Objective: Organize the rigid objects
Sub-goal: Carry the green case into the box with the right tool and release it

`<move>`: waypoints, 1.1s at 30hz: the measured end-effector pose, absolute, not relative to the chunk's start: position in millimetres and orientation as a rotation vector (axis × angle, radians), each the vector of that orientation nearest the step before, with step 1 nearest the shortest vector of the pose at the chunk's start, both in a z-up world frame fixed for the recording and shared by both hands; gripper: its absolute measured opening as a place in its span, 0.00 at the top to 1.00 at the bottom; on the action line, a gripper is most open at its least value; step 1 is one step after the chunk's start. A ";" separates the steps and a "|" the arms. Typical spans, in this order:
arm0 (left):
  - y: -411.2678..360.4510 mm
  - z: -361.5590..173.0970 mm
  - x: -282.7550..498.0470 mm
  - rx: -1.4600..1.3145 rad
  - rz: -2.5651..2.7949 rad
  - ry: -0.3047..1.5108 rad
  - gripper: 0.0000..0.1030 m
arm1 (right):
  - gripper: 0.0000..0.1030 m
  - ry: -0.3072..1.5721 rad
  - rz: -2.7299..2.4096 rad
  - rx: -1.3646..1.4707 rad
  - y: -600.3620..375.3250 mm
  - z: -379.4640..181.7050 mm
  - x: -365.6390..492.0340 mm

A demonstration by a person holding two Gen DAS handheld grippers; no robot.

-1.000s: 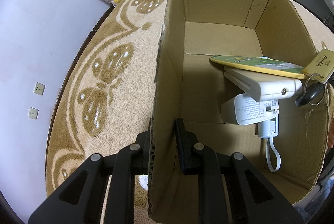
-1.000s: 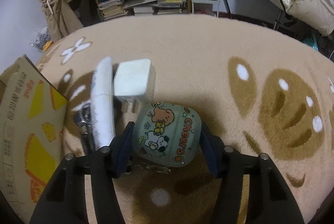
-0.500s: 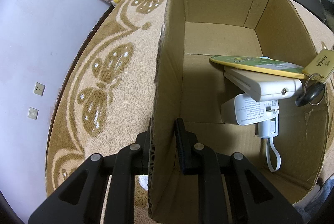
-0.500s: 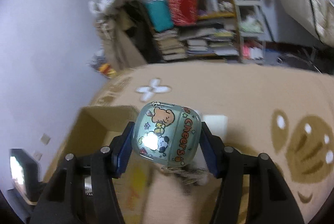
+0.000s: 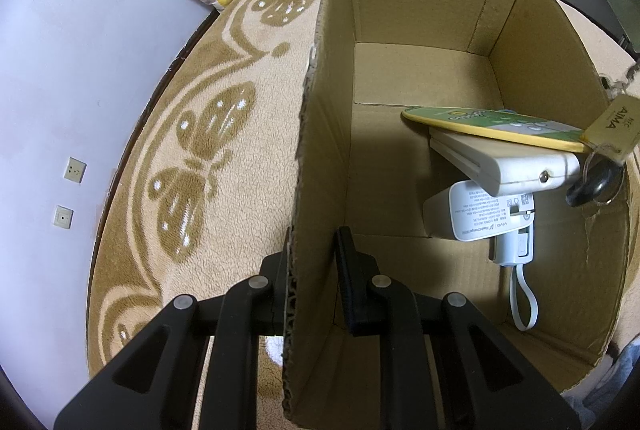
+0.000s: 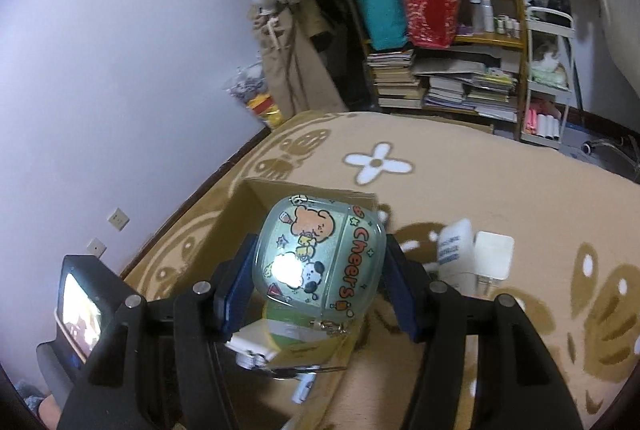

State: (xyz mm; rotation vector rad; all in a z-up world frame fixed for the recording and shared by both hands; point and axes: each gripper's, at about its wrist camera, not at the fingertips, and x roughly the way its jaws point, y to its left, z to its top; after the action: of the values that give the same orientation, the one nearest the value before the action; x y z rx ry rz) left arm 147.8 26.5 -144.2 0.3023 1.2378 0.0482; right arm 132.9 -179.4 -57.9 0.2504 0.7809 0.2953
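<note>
Mid-transfer: my right gripper (image 6: 320,270) clamps green case (image 6: 320,258) between jaws, cardboard box (image 6: 256,197) just below. My left gripper (image 5: 312,262) pinches box wall. Next, I judge: lower, release inside.

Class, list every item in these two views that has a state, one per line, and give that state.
Cardboard box: open-topped, upright, partly filled.
Left tongs: shut on the box's side wall.
Right tongs: shut on the cartoon case.
Cartoon case: closed, held above the box.
Yellow-edged remote: lying on the white remote.
White remote: propped on the charger.
Charger: lying in the box.
</note>
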 end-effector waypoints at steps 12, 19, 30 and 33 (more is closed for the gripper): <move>32.4 -143.9 149.3 0.278 0.039 1.242 0.83 | 0.38 0.895 0.267 0.154 -150.2 -80.5 150.6; 33.6 -144.3 150.2 0.281 0.038 1.240 0.83 | 0.36 0.881 0.259 0.149 -149.6 -74.9 148.3; 34.9 -144.0 151.2 0.284 0.040 1.239 0.82 | 0.20 0.841 0.176 0.186 -184.8 -66.9 144.7; 34.9 -143.9 151.1 0.284 0.039 1.239 0.82 | 0.20 0.842 0.137 0.206 -201.0 -71.8 146.2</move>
State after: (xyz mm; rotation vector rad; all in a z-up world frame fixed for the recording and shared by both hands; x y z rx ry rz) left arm 151.1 34.9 -143.9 0.2841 1.2391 0.0394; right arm 146.2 -201.0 -71.8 0.2059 0.8417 0.1373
